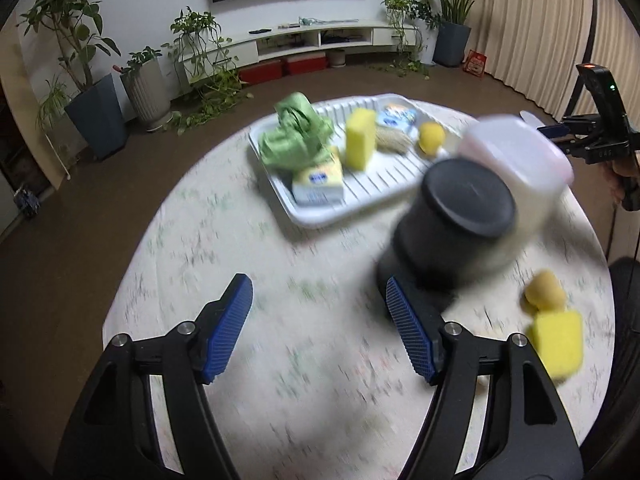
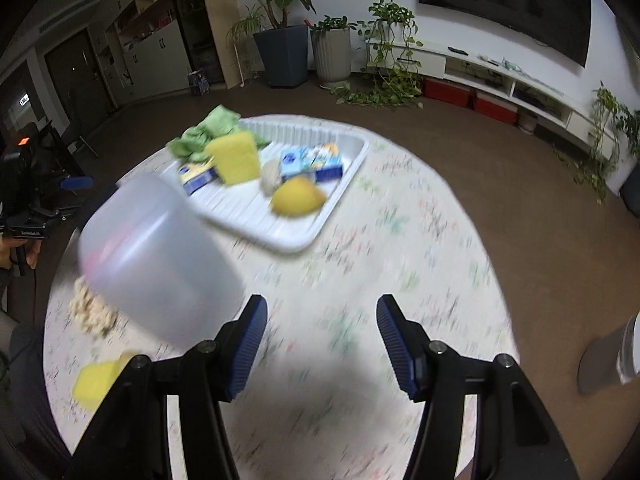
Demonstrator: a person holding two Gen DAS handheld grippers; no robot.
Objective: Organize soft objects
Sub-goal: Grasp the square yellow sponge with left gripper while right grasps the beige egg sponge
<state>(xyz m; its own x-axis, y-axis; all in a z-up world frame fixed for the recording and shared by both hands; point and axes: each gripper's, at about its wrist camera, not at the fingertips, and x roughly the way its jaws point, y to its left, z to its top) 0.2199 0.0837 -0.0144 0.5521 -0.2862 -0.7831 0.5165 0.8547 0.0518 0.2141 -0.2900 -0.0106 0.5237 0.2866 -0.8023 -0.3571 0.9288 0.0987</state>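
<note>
Both of my tools are released: the left gripper [image 1: 320, 328] has its blue pads spread wide over bare tablecloth with nothing between them, and the right gripper [image 2: 322, 344] is spread the same way and also empty. Most of the soft things already lie in the white tray [image 1: 316, 220] at the far side of the round table [image 1: 248, 360]: a crumpled green cloth [image 1: 294, 136], an upright yellow sponge [image 1: 359, 138], a couple of small packets and a yellow round puff. What I judge is left sits near my edge of the table, a second yellow sponge [image 1: 556, 340] touching a yellow ball [image 1: 544, 290], plus a pale, crumbly-looking scrubber [image 2: 90, 312] seen only in the right wrist view. A tipped translucent container [image 2: 160, 256] with a dark lid [image 1: 470, 196] lies between those items and the tray, just beside my left tool's right finger; motion blur keeps me from reading it more closely. For the next pick I would go for the loose sponge, bringing the pads down on its two flat faces and squeezing only until it deforms slightly, since foam springs out of a shallow pinch. I would lift clear before crossing, passing around the container so as not to knock it, and set the sponge on a bare stretch of tray ribs.
</note>
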